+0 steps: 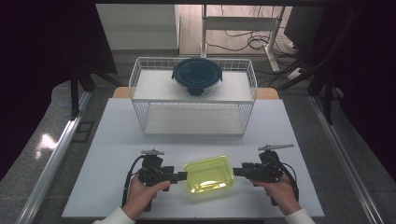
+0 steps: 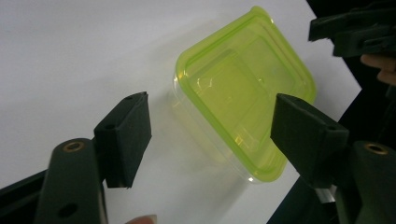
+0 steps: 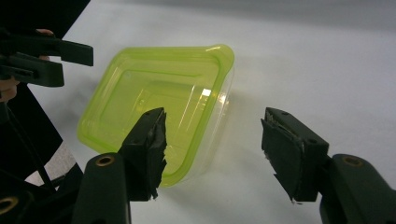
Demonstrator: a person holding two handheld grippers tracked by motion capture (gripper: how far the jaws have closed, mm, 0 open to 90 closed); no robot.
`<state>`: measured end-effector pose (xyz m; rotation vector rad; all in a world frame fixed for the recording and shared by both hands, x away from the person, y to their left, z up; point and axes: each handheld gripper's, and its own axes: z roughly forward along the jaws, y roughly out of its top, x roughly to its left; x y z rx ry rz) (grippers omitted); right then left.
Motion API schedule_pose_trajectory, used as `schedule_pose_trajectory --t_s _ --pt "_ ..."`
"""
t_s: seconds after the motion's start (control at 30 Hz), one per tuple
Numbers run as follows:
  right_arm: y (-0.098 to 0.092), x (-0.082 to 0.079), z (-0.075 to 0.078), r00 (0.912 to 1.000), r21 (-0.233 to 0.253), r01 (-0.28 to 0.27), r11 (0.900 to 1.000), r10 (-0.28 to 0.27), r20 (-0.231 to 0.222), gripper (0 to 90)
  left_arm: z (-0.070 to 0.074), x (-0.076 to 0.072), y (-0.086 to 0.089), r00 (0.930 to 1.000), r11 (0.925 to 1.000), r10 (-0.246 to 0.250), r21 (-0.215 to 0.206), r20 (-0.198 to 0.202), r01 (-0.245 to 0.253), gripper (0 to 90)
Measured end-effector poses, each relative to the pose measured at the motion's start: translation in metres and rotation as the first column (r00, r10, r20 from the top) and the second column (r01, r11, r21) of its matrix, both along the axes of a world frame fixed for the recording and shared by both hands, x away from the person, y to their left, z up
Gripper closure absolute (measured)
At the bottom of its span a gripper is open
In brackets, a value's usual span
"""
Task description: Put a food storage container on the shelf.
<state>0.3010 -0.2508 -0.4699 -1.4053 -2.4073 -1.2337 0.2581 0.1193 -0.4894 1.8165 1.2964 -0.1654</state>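
A clear rectangular box with a yellow-green lid stands on the white table near its front edge. My left gripper points at the box's left side, my right gripper at its right side. In the left gripper view the black jaws stand wide apart, so the left gripper is open, with the box just beyond them and nothing gripped. The right gripper is open too, and one corner of the box sits close to its left jaw.
A white wire rack stands at the back of the table. A round container with a dark lid sits on its top shelf. Dark curtains flank the table. Cables and a stand lie on the floor behind.
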Motion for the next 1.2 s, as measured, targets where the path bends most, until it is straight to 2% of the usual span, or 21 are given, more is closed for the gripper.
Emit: schedule_pose_trajectory --t_s 0.1,0.23,0.43,0.63,0.73,0.9,1.0,1.1,1.17,1.2 --pt "0.002 0.002 -0.003 0.9999 -0.005 -0.008 1.000 0.008 -0.014 40.4 -0.001 0.000 0.001 0.9999 0.9999 0.012 -0.003 0.002 -0.012 30.5" --pt "0.006 0.005 -0.007 0.9990 0.006 -0.013 1.000 0.013 -0.044 41.8 -0.006 0.000 0.000 0.9994 0.9993 0.027 -0.024 -0.021 -0.027 32.1" --pt "0.013 0.010 -0.013 0.9974 -0.004 -0.017 1.000 0.017 -0.070 44.3 -0.013 0.001 -0.001 0.9982 0.9983 0.031 -0.049 -0.051 -0.034 34.8" --pt "0.016 0.014 -0.018 0.9938 0.019 -0.019 1.000 0.021 -0.110 47.2 -0.022 0.001 -0.002 0.9948 0.9965 0.030 -0.076 -0.097 -0.037 38.8" --pt "0.018 0.015 -0.021 0.9914 0.021 -0.017 1.000 0.020 -0.130 49.4 -0.028 0.003 -0.004 0.9909 0.9942 0.029 -0.099 -0.131 -0.043 43.2" --pt "0.020 0.016 -0.025 0.9870 0.041 -0.026 0.999 0.032 -0.158 55.4 -0.038 0.007 -0.006 0.9777 0.9835 0.002 -0.176 -0.210 -0.040 51.1" --pt "0.020 0.016 -0.027 0.9833 0.061 -0.024 0.998 0.035 -0.179 60.7 -0.039 0.007 -0.010 0.9753 0.9801 -0.010 -0.195 -0.221 -0.034 57.6" --pt "0.020 0.015 -0.029 0.9783 0.065 -0.022 0.998 0.035 -0.204 67.6 -0.039 0.007 -0.012 0.9747 0.9822 0.001 -0.183 -0.224 -0.043 66.3" --pt "0.017 0.015 -0.028 0.9750 0.097 -0.012 0.995 0.033 -0.220 71.8 -0.040 0.007 -0.011 0.9714 0.9787 0.001 -0.199 -0.237 -0.050 69.5" --pt "0.017 0.014 -0.027 0.9756 0.098 -0.011 0.995 0.032 -0.217 72.2 -0.041 0.008 -0.010 0.9704 0.9776 -0.002 -0.205 -0.241 -0.049 70.2"
